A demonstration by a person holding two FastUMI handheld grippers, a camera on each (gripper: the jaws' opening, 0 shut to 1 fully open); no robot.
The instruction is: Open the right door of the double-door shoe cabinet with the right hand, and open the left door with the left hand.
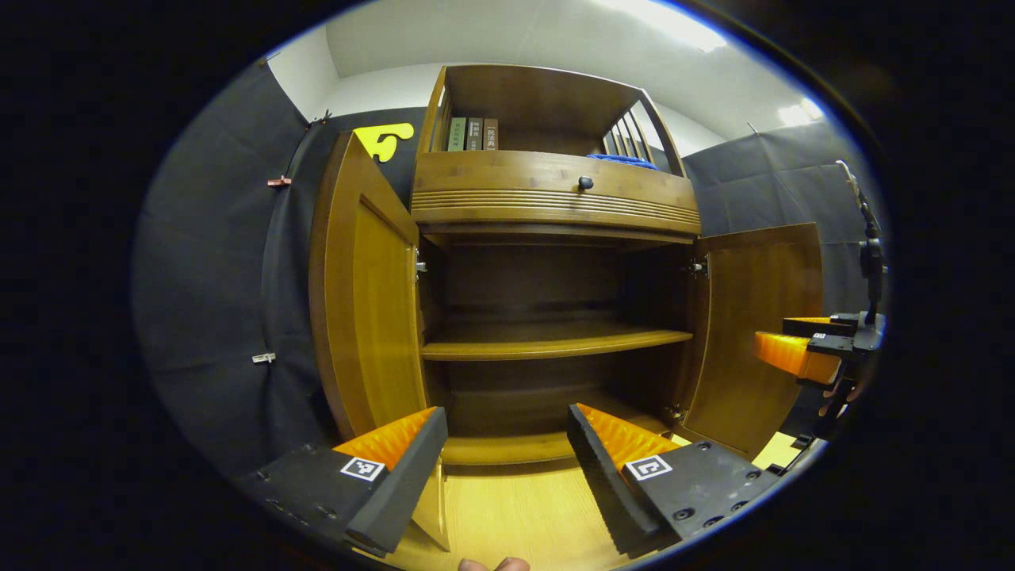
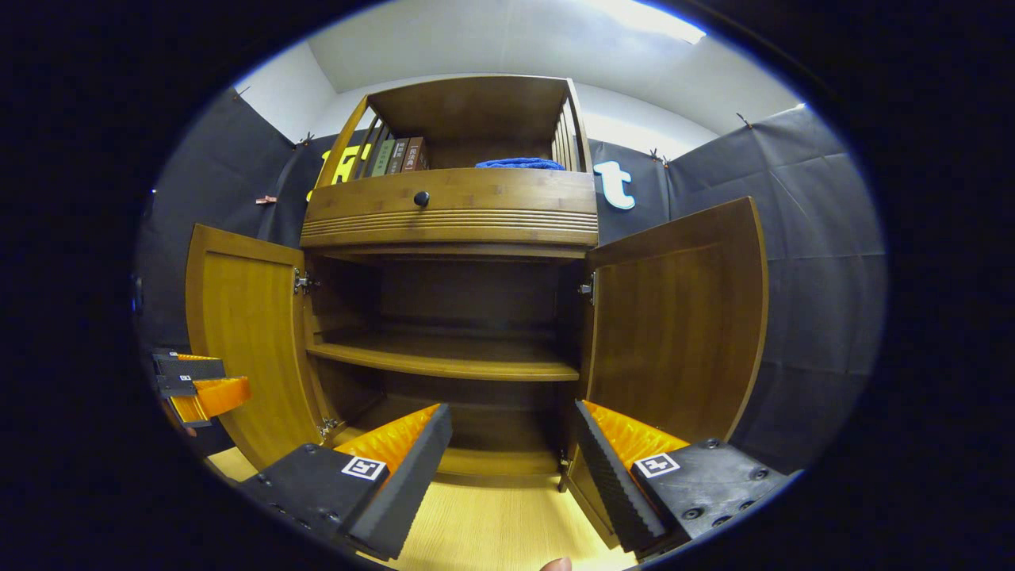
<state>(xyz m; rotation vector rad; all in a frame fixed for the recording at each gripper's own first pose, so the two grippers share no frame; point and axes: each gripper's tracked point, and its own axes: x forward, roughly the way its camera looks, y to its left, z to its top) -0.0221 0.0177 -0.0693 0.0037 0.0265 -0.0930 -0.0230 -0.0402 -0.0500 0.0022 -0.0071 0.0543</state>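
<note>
The shoe cabinet point(image 1: 555, 198) fills the middle of the left gripper view, with both lower doors swung wide. The left door point(image 1: 369, 309) stands at the centre left of the frame, its inner panel angled toward the camera, and the right door point(image 1: 753, 333) hangs open at the centre right. Between them the dark interior shows one shelf point(image 1: 547, 342) running across the middle and a lower floor board beneath it. Above the doors is a drawer front with a small dark knob point(image 1: 585, 183), and over that an open top compartment holding a few books point(image 1: 473, 134) at its left and a blue cloth point(image 1: 622, 159) at its right. At the bottom of the frame the left gripper point(image 1: 507, 444) has its fingers spread well apart, with nothing between them, short of the cabinet over the pale wooden floor point(image 1: 515, 515). At the far right edge, the right gripper point(image 1: 801, 349) appears beside the right door, held by a hand. In the right gripper view, the right gripper point(image 2: 511, 440) sits at the bottom centre with its fingers likewise wide apart and holding nothing; the left door point(image 2: 250, 341) is at the left, the right door point(image 2: 682, 317) at the right, and the left gripper point(image 2: 198, 385) shows at the lower left edge, just beside the left door.
</note>
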